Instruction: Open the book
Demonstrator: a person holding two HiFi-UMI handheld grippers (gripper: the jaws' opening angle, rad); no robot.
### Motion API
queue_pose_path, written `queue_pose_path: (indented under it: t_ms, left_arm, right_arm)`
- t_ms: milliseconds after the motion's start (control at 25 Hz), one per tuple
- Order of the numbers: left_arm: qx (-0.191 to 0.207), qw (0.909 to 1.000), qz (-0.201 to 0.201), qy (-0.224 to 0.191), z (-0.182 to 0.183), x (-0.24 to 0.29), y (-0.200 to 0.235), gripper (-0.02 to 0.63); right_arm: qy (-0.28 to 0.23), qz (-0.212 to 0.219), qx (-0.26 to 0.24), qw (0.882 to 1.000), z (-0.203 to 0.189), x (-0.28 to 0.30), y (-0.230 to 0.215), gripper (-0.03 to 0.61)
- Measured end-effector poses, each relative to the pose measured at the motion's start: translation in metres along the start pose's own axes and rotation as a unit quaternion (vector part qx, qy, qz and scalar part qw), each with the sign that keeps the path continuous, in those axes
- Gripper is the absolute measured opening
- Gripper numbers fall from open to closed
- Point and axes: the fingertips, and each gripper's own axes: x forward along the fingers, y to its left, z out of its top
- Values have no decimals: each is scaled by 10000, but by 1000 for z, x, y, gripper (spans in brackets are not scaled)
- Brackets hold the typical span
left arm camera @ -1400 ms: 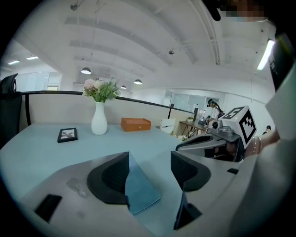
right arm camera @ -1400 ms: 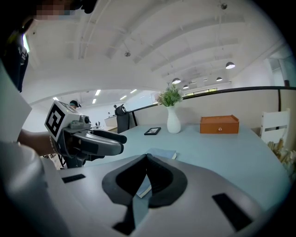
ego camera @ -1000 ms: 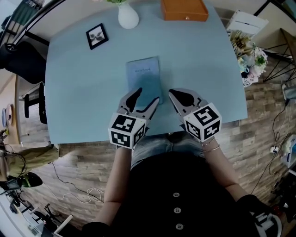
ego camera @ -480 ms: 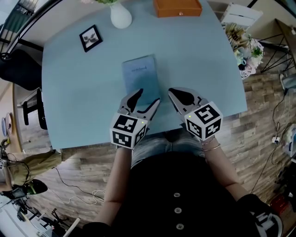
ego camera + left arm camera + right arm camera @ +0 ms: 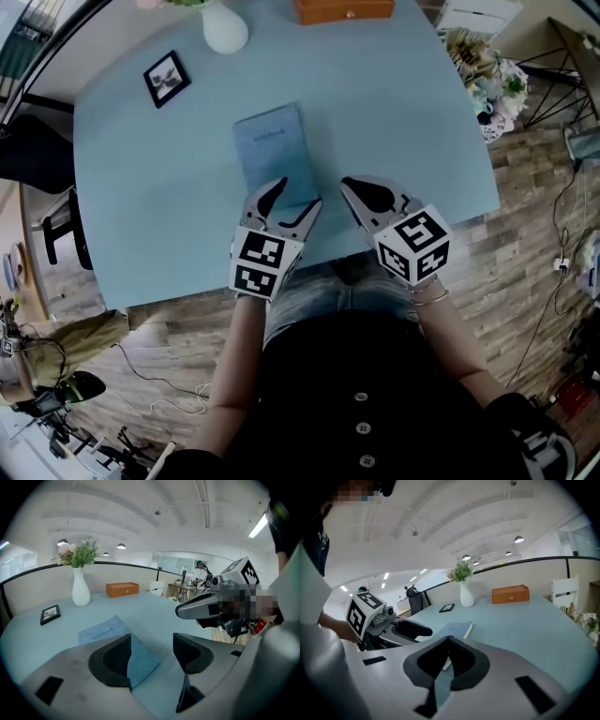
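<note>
A closed blue notebook (image 5: 275, 155) lies flat in the middle of the light blue table (image 5: 403, 122), cover up. My left gripper (image 5: 298, 194) hovers over its near edge, open, and the left gripper view shows the notebook's near corner (image 5: 140, 660) between the spread jaws. My right gripper (image 5: 349, 187) is just right of the notebook's near right corner, shut with nothing in it. In the right gripper view the notebook (image 5: 455, 630) lies beyond the closed tips (image 5: 449, 639), with the left gripper (image 5: 410, 630) to its left.
At the table's far side stand a white vase (image 5: 225, 28) with flowers, a small black picture frame (image 5: 164, 78) and an orange wooden box (image 5: 345, 9). A bunch of flowers (image 5: 487, 84) sits off the right edge, and a dark chair (image 5: 56, 225) off the left.
The head view has shifted, so the table and notebook sit higher and further left in the picture. Both grippers stay near the notebook's near edge, with their jaws unchanged.
</note>
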Motion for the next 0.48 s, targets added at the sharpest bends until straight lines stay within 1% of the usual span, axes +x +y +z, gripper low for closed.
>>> queue_pose_path:
  t_ms: [240, 480]
  left_arm:
    - [167, 9996, -92, 219, -11, 11, -8, 275]
    - [533, 9970, -137, 551, -23, 22, -13, 275]
  right_arm:
    - [162, -21, 152, 9998, -21, -4, 0, 3]
    - [268, 24, 325, 9991, -34, -5, 1, 3]
